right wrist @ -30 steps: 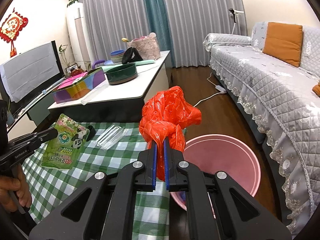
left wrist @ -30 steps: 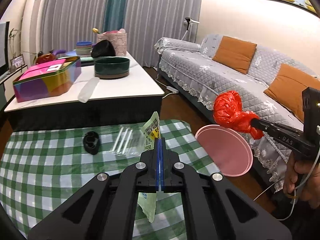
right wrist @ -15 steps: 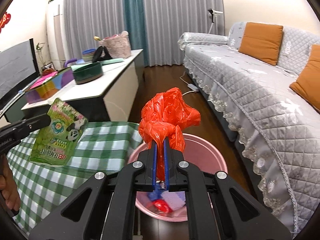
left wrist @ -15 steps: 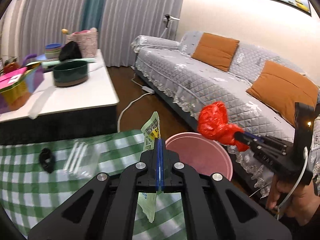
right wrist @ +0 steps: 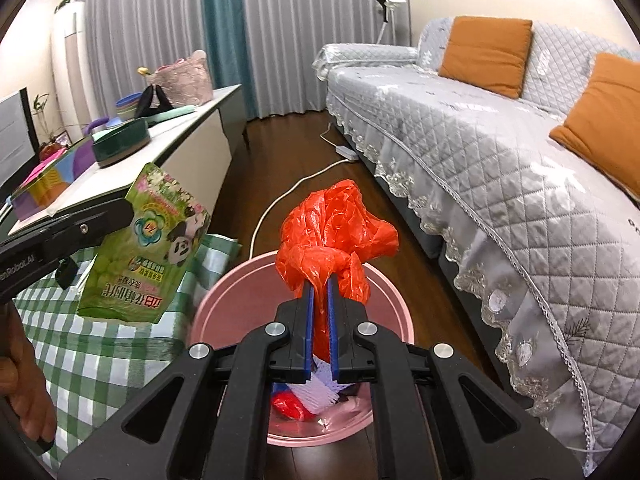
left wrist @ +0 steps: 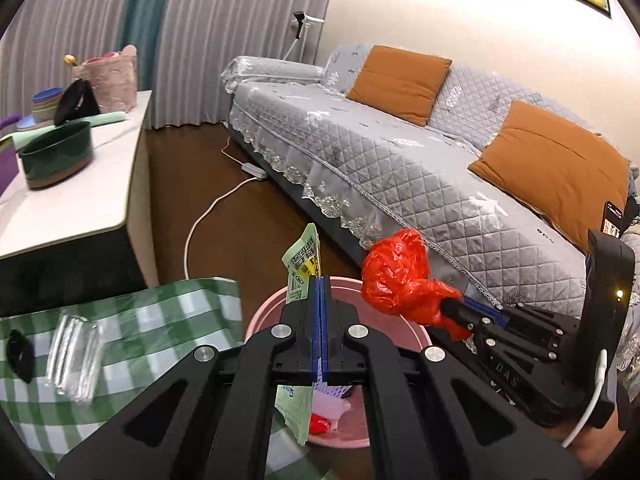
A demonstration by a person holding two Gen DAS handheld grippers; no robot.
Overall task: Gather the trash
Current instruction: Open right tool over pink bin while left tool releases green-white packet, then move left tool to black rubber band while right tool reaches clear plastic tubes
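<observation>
My left gripper [left wrist: 320, 280] is shut on a green snack packet [left wrist: 303, 256], held edge-on above the pink bin [left wrist: 264, 316]. In the right wrist view the packet [right wrist: 146, 248] hangs beside the bin's left rim [right wrist: 208, 300]. My right gripper [right wrist: 319, 284] is shut on a crumpled red plastic bag [right wrist: 334, 224] and holds it over the bin's opening. The bag also shows in the left wrist view [left wrist: 396, 276]. The bin holds red, white and purple trash [right wrist: 304, 396].
A green checked tablecloth [left wrist: 132, 328] lies left of the bin, with a clear plastic wrapper [left wrist: 74, 356] and a black item [left wrist: 18, 350] on it. A grey sofa [right wrist: 500, 152] runs along the right. A white coffee table [right wrist: 120, 168] with bowls stands behind. A white cable [left wrist: 208, 216] lies on the floor.
Both grippers have swung right from over the checked table to above the pink bin, still holding the packet and the red bag.
</observation>
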